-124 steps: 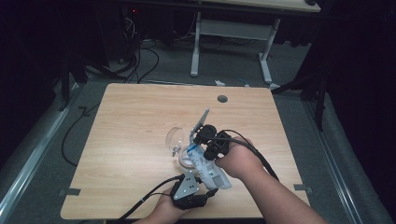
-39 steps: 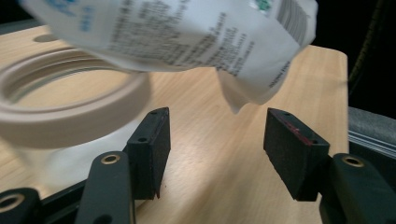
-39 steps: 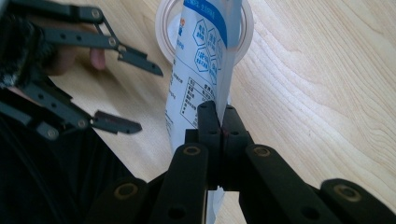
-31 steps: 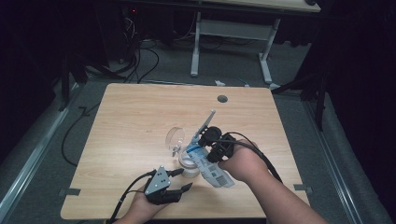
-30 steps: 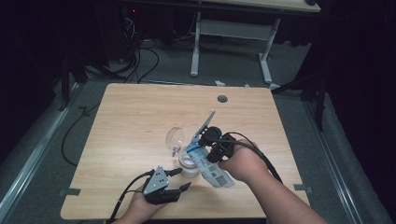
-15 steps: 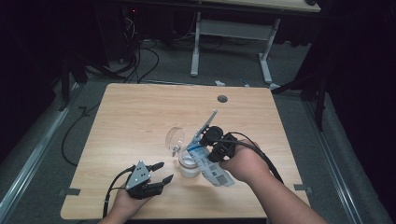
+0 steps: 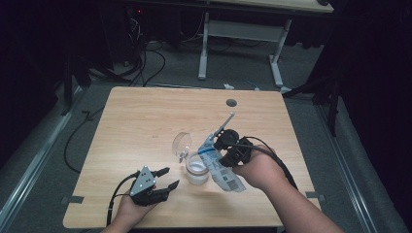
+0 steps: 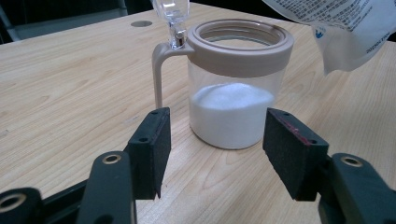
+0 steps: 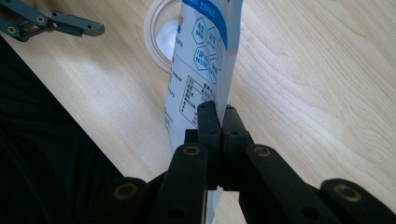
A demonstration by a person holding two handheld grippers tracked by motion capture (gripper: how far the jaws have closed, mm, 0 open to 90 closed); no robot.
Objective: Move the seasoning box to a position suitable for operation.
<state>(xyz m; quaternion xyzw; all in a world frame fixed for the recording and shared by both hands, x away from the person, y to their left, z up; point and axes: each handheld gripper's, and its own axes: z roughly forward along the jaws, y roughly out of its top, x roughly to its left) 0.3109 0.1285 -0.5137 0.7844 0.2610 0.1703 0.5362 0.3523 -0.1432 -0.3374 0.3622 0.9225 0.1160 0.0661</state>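
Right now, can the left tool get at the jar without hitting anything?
Probably yes: the left tool is open, the jar stands straight ahead on bare table, and the bag hangs above its far side.

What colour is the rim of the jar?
The jar's rim is beige-brown, seen best in the left gripper view.

Wooden table (image 7: 141,121), round hole (image 7: 231,103) near far edge; behind, desk frame (image 7: 240,36), probably cables (image 7: 145,58).

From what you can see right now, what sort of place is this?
Probably a lab or recording workspace, not a kitchen: a bare wooden table stands on grey carpet, loose cables trail over the floor behind it, and a second desk's metal frame stands beyond in the dark.
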